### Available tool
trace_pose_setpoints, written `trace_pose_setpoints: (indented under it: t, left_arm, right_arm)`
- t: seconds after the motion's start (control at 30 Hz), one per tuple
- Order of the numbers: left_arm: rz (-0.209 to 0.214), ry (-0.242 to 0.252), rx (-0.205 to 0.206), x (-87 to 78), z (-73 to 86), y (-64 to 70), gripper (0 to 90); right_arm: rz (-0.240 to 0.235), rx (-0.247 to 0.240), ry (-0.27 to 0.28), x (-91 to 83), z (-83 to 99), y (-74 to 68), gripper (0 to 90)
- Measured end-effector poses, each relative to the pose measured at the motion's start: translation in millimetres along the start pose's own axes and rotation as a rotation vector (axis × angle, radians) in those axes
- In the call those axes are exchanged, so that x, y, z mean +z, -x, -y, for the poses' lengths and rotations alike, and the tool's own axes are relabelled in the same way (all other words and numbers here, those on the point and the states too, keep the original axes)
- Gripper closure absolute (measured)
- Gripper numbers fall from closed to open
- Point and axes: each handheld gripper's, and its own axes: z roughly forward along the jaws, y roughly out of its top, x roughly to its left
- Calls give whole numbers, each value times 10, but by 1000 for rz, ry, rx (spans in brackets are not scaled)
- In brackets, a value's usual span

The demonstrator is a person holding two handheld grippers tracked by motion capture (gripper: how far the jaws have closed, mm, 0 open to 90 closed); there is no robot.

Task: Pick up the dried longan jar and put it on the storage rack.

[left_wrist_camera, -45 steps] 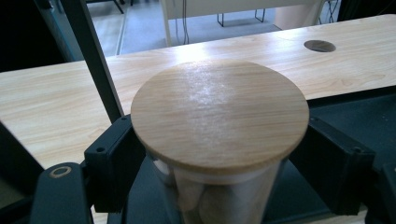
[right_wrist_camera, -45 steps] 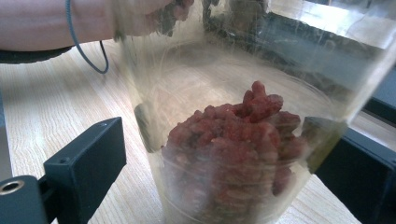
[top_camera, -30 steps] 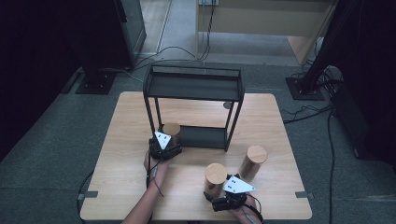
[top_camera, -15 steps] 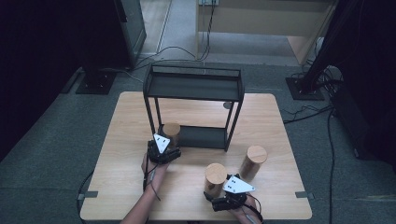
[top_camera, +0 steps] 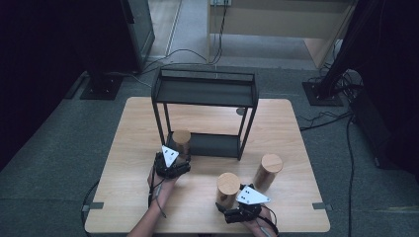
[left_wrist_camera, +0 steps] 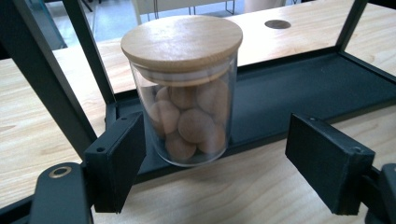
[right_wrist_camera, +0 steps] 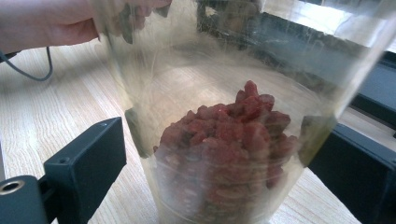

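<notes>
A glass jar of brown balls (left_wrist_camera: 187, 98) with a wooden lid (top_camera: 182, 137) stands on the front left edge of the black rack's lower shelf (left_wrist_camera: 299, 88). My left gripper (left_wrist_camera: 215, 144) is open, one jaw on each side of that jar, and touches neither side. In the high view the left gripper (top_camera: 170, 163) sits just in front of the rack (top_camera: 205, 91). My right gripper (right_wrist_camera: 219, 154) is open around a clear jar of red dried pieces (right_wrist_camera: 229, 140). That jar has a wooden lid (top_camera: 228, 183), and the right gripper (top_camera: 244, 205) is near the table's front edge.
A third wooden-lidded jar (top_camera: 268, 170) stands right of the red-filled one. The rack's upper shelf (top_camera: 207, 94) overhangs the lower one. The wooden table (top_camera: 133, 133) has a round hole (top_camera: 240, 111) behind the rack. The person's other hand (right_wrist_camera: 51, 23) and a cable lie at left.
My left gripper has drawn back a little toward the person, away from the jar on the shelf. The jar and my right gripper have stayed put.
</notes>
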Motion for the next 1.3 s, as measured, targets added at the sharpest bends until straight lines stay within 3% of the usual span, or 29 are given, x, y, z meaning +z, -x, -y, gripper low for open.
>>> trace_pose_setpoints:
  t: [0.7,0.93,1.3]
  left_arm:
    - [104,11,32,-223,60,-114,202]
    - [127,12,67,-315,98,-116,202]
    - [157,6,55,-409,192,-184,202]
  right_arm:
    - [4,-2,0,2,-1,-6,54]
    - [6,-1,1,-1,-1,-5,55]
    - [8,8,1,0,2,1,55]
